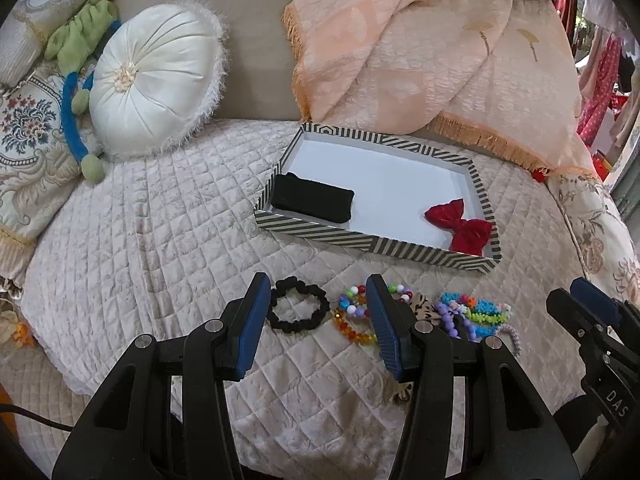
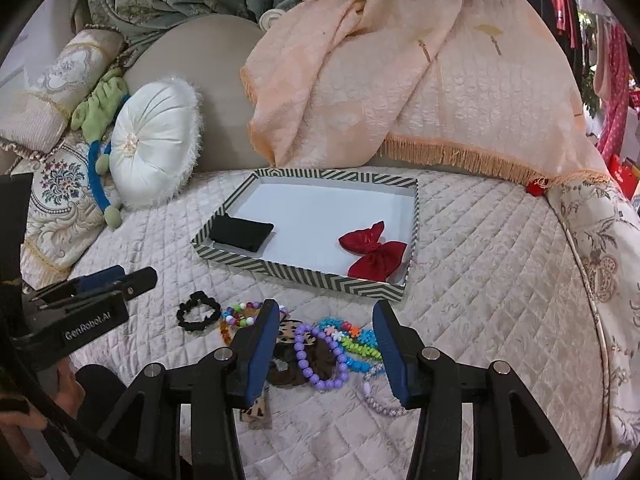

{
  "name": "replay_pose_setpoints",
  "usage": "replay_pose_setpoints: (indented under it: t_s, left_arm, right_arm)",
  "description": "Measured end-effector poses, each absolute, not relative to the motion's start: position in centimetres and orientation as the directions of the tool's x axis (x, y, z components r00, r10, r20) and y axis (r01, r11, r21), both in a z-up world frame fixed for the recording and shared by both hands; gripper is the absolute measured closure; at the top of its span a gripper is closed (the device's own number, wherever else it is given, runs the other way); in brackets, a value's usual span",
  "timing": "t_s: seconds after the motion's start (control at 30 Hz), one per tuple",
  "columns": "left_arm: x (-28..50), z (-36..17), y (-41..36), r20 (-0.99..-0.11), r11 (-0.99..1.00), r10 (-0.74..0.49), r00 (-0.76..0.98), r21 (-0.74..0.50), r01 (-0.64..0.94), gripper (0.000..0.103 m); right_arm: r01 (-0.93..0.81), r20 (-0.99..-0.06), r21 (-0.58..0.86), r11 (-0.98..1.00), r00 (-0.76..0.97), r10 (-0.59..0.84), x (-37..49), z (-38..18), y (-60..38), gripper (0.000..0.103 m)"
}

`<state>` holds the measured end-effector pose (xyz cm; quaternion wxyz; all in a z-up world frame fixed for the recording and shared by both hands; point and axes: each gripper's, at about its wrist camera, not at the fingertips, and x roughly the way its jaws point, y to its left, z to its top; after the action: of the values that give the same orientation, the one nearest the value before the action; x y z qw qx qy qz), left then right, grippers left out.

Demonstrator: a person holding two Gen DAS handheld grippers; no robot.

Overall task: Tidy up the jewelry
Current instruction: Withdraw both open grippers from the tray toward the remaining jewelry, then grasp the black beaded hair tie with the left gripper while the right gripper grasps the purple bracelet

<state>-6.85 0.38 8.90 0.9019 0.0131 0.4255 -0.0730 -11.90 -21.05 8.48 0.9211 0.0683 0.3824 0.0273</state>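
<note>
A striped tray [image 1: 304, 229] [image 2: 304, 276] lies on the quilted bed; inside are a folded black cloth [image 1: 313, 199] [image 2: 241, 233] and a red bow [image 1: 460, 226] [image 2: 374, 249]. In front of the tray lies a pile of jewelry: a black scrunchie [image 1: 297, 309] [image 2: 199, 312], a multicoloured bead bracelet [image 1: 352, 312] [image 2: 236, 316], a purple bead bracelet [image 2: 320, 356] and bright beaded pieces [image 1: 480, 312] [image 2: 356, 340]. My left gripper [image 1: 316, 324] hangs open above the scrunchie and beads, holding nothing. My right gripper [image 2: 326, 354] is open over the purple bracelet, nothing between its pads.
A white round cushion [image 1: 154, 80] [image 2: 154, 144], a green and blue plush toy [image 1: 80, 92] and patterned pillows sit at the left. A peach fringed blanket [image 1: 420, 52] [image 2: 400, 80] drapes behind the tray. The quilted bed cover [image 1: 160, 240] stretches left and right.
</note>
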Motion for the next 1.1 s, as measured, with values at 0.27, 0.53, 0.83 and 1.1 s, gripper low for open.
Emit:
replay_pose_setpoints:
  t_s: [0.27,0.53,0.83,1.1]
  left_arm:
    - [-7.5,9.3,0.3,-0.761,0.989,-0.119,0.637,-0.035,0.143,0.054]
    - [-6.9,8.1,1.0,-0.793,0.986,-0.154,0.589,-0.084,0.144,0.054]
    - [-3.6,3.3,5.1,-0.873,0.975,-0.199,0.445,-0.221,0.001,0.054]
    - [-1.8,0.6,6.6,-0.900,0.977,-0.169,0.402,-0.207,-0.051,0.054]
  right_arm:
    - [0.008,-0.709,0.155,0.988,0.697,0.106,-12.7,8.4,-20.8,0.048]
    - [-0.018,-0.735,0.190,0.982,0.661,0.154,-12.1,6.8,-20.8,0.047]
    - [-0.093,-0.772,0.265,0.960,0.576,0.269,-10.4,0.9,-20.9,0.055]
    - [-0.140,-0.783,0.285,0.948,0.537,0.315,-8.8,-1.3,-20.3,0.068]
